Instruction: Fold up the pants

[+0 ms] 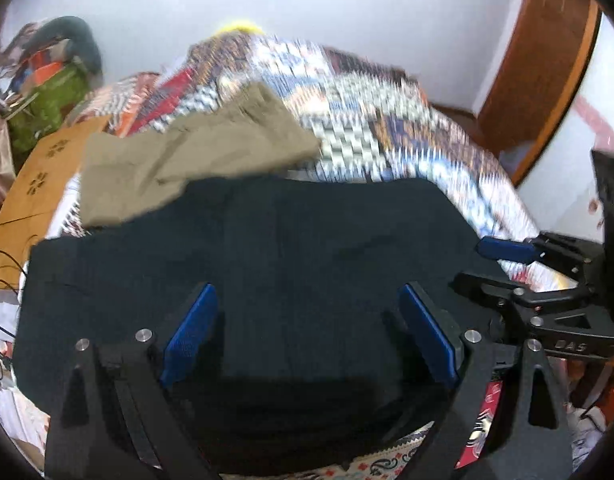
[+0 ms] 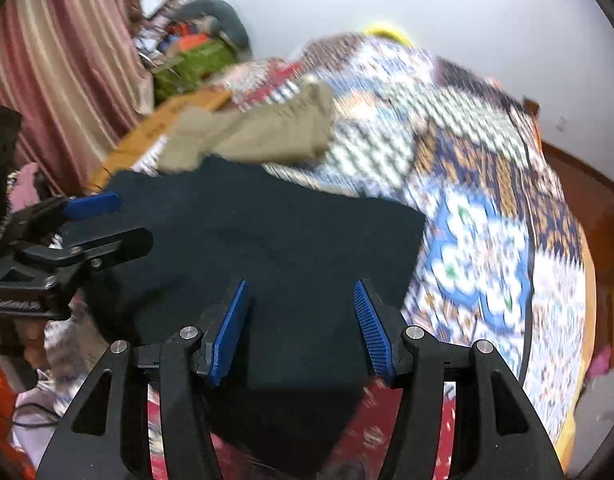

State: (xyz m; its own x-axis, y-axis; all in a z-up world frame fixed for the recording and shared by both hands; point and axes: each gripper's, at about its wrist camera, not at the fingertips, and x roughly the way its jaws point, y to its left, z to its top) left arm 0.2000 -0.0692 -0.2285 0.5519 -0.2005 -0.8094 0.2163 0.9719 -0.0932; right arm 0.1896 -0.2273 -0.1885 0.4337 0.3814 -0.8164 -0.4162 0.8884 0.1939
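Dark navy pants (image 1: pixel 267 264) lie spread on the patterned bedspread (image 1: pixel 387 128), also in the right wrist view (image 2: pixel 267 240). My left gripper (image 1: pixel 307 336) is open, its blue pads wide apart just above the near part of the pants. My right gripper (image 2: pixel 303 328) is open too, hovering over the pants' near right part. Each gripper shows in the other's view: the right one (image 1: pixel 495 264) at the pants' right edge, the left one (image 2: pixel 103 220) at their left edge. Khaki pants (image 1: pixel 195 152) lie crumpled behind the navy ones, overlapping their far edge.
A wooden board (image 1: pixel 39 176) lies at the bed's left side. A green bag and clutter (image 2: pixel 195 60) sit at the far left by a striped curtain (image 2: pixel 67 60). A wooden door frame (image 1: pixel 547 72) stands at the right. Cables (image 1: pixel 3 276) lie at left.
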